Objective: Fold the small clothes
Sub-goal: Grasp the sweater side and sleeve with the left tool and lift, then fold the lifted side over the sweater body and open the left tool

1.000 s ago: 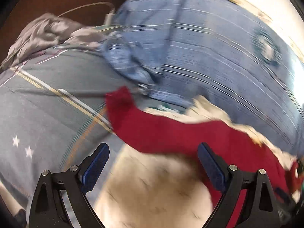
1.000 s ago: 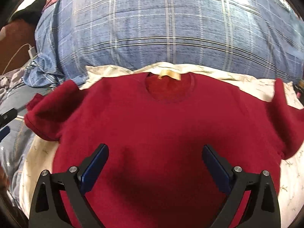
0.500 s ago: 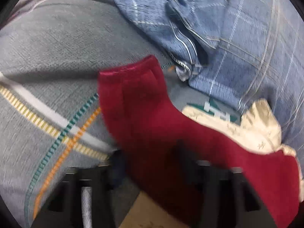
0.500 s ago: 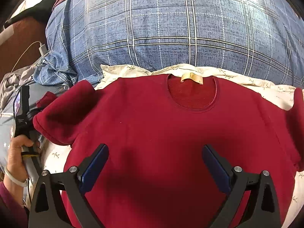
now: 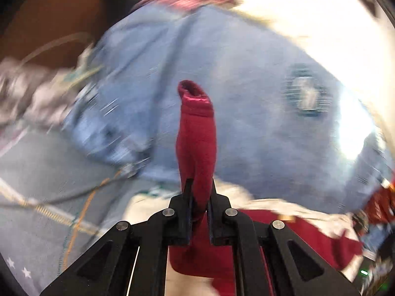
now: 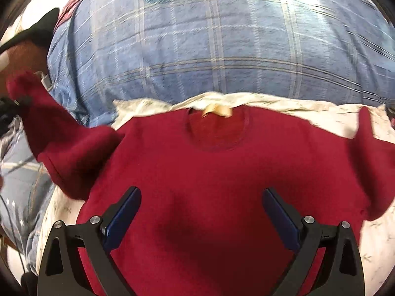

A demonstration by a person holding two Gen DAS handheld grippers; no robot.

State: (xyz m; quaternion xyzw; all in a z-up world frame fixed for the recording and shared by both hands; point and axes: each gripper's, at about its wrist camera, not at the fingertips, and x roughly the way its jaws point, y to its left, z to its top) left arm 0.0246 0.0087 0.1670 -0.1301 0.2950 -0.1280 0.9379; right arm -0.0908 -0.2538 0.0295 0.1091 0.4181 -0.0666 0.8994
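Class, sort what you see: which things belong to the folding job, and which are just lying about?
Job: red top; its sleeve, clamped in the left gripper; right gripper, open above the top.
Lying about: blue plaid quilt; cream floral cloth.

I count one red sweater (image 6: 209, 172), one cream floral cloth (image 6: 308, 108) under it, one blue plaid quilt (image 6: 222, 49), and two grippers, left gripper (image 5: 199, 197) and right gripper (image 6: 201, 212).
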